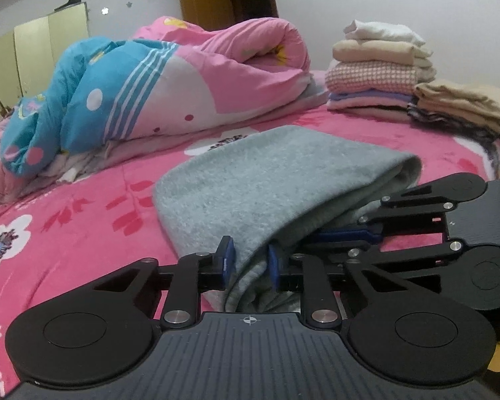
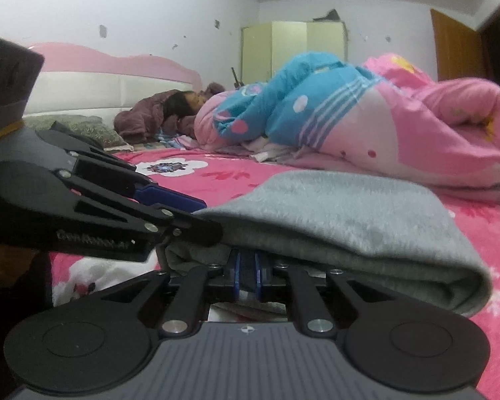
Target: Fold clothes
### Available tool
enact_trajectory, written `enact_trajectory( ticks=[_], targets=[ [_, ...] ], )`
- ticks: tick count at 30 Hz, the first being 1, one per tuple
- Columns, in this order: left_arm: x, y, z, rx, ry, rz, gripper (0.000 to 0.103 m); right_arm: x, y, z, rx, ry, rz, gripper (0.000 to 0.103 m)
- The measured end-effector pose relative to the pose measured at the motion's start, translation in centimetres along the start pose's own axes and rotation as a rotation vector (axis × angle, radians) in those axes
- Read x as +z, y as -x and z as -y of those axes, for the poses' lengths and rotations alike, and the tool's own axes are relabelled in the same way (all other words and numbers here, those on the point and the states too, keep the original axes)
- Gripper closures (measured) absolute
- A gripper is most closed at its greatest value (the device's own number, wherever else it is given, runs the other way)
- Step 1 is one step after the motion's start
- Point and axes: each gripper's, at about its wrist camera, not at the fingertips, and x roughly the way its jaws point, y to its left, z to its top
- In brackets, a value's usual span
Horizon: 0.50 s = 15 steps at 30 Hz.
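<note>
A grey fleece garment (image 1: 266, 180) lies folded on the pink flowered bed sheet (image 1: 66, 220). In the left wrist view my left gripper (image 1: 250, 261) is shut on the garment's near corner, with grey cloth pinched between its blue pads (image 1: 228, 260). My right gripper (image 1: 343, 236) reaches in from the right, its fingertips hidden under the fold. In the right wrist view the garment (image 2: 350, 220) drapes over my right gripper (image 2: 248, 276), whose blue pads stand close together on the cloth's lower layer. My left gripper (image 2: 190, 213) holds the same edge at left.
A rolled pink and blue quilt (image 1: 170, 86) lies across the back of the bed. Two stacks of folded clothes (image 1: 373, 73) (image 1: 456, 103) sit at the far right. A person (image 2: 180, 106) lies by the headboard (image 2: 100, 86). A pale wardrobe (image 1: 33, 53) stands behind.
</note>
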Motion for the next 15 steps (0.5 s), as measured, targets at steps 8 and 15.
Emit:
enact_trajectory(
  ticks=[8,15],
  targets=[
    [-0.2,-0.8,1.8,0.036,-0.125,-0.008,0.070,-0.6,1.5,0.3,-0.007,0.050,0.031,0.094],
    [-0.5,-0.7,3.0,0.105,-0.214,0.015,0.075,-1.2,1.6,0.2,0.004,0.081,0.042,0.094]
  ],
)
